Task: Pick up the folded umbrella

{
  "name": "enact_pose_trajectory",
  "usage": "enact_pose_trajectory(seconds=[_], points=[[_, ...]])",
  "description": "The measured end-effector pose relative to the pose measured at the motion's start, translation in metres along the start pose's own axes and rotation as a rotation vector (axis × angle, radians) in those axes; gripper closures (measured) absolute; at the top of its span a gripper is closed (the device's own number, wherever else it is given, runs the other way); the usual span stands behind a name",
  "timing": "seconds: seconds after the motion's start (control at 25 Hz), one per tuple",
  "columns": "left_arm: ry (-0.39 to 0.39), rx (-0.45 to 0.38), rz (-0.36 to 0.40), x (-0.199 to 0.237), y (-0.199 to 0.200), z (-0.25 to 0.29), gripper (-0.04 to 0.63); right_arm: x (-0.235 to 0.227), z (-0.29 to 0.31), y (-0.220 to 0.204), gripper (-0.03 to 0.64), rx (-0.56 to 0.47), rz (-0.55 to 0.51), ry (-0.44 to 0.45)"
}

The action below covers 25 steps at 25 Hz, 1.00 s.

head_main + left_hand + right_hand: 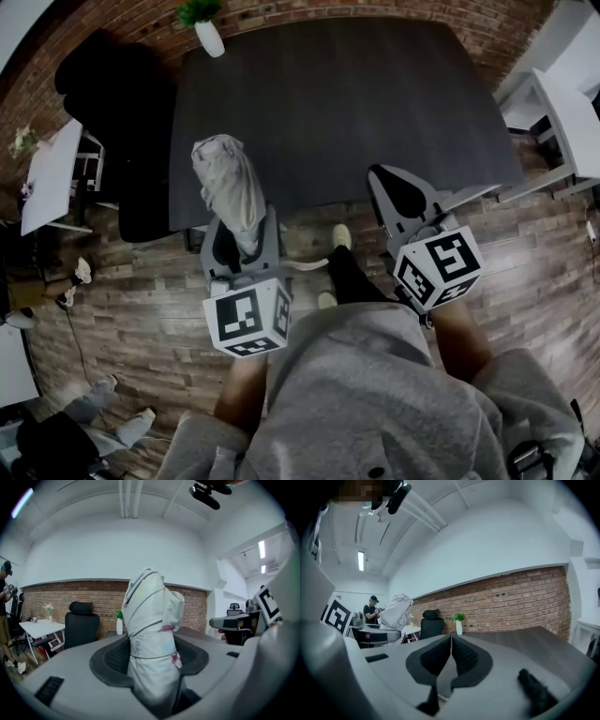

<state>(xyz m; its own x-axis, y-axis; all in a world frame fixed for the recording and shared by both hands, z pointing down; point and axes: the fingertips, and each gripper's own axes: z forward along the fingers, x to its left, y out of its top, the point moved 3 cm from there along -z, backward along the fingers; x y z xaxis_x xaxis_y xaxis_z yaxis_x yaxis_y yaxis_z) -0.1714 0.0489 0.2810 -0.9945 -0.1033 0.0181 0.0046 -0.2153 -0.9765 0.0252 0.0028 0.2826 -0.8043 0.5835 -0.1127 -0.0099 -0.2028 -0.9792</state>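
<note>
The folded umbrella (225, 173), a pale grey bundle with a strap wrapped round it, stands upright in my left gripper (242, 239). That gripper is shut on its lower part and holds it above the floor, in front of the dark table's (347, 103) near edge. In the left gripper view the umbrella (152, 634) fills the gap between both dark pads. My right gripper (392, 187) hovers to the right at about the same height, shut and empty. In the right gripper view its pads meet (451, 656), and the umbrella (396, 611) shows far left.
A white vase with a green plant (208, 33) stands at the table's far edge by the brick wall. A black office chair (112, 94) and a white side table (47, 173) are at the left, a white desk (562, 122) at the right. A person (372, 609) stands in the background.
</note>
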Motion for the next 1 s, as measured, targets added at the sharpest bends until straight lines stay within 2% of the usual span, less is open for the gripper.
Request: enact_pose_trajectory(seconds=[0.56, 1.0], points=[[0.003, -0.048, -0.016, -0.006, 0.003, -0.071, 0.347, 0.037, -0.056, -0.004, 0.592, 0.007, -0.031, -0.005], [0.011, -0.038, -0.015, -0.020, 0.005, -0.063, 0.348, 0.014, -0.061, -0.004, 0.592, 0.027, -0.022, -0.031]])
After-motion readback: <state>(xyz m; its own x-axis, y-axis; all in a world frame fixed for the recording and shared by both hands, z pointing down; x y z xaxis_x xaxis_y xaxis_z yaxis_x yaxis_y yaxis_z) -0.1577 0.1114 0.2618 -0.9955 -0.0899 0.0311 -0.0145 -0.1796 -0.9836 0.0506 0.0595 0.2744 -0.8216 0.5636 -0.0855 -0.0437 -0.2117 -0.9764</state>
